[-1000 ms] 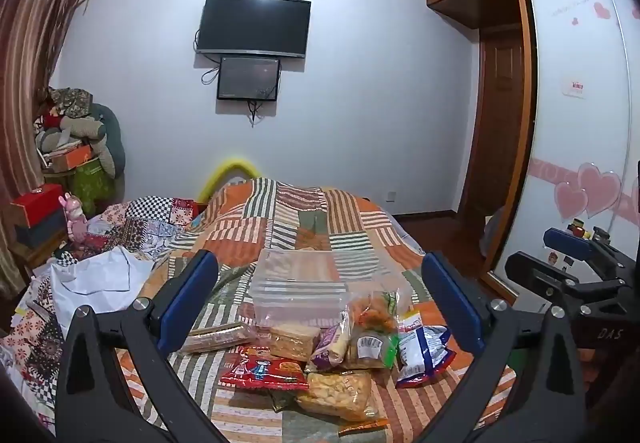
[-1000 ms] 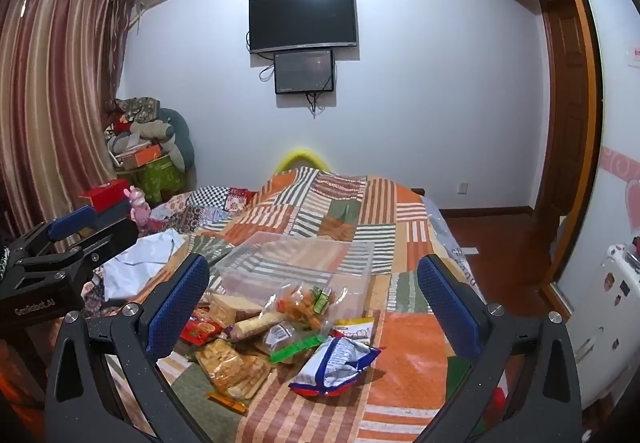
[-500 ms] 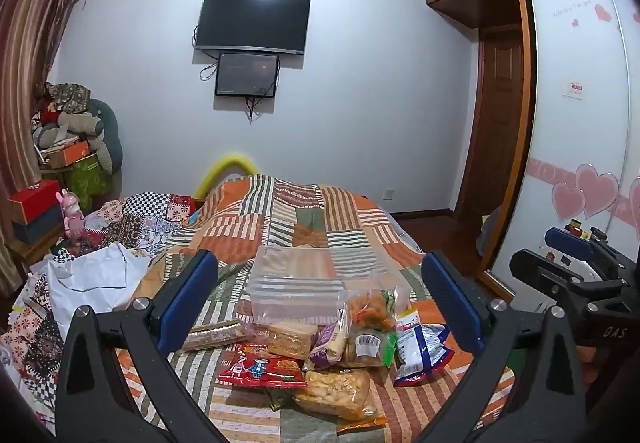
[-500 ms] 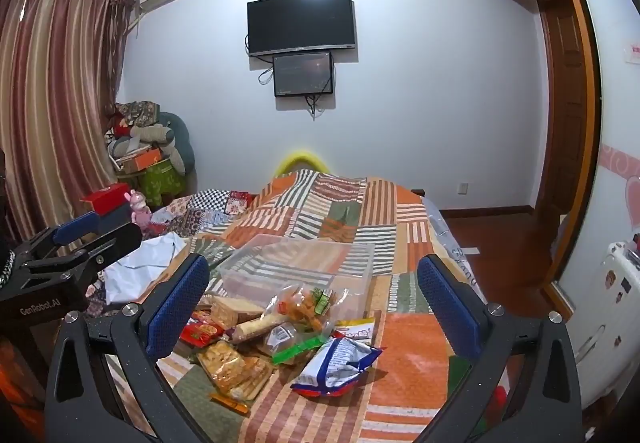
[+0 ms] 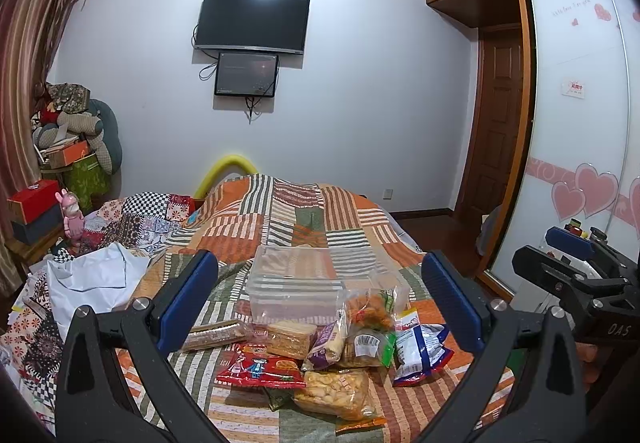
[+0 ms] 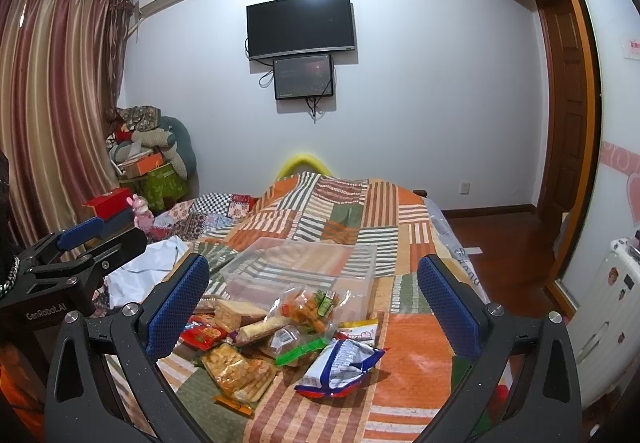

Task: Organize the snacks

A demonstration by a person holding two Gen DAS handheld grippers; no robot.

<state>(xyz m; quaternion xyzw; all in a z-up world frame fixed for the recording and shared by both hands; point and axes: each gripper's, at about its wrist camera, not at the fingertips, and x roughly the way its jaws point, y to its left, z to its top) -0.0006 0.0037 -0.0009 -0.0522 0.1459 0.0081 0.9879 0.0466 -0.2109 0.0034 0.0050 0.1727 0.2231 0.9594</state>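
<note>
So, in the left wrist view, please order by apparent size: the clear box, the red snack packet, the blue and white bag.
1. clear box, clearly largest, though farthest.
2. red snack packet and blue and white bag: look alike, so I do not rank them.

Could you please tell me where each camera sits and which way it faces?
Left wrist: on the left tool, facing forward over the bed at the snack pile and clear box; the right tool shows at right.
Right wrist: on the right tool, facing the same way; the left tool shows at left.
Shared: snacks, box, TV.
</note>
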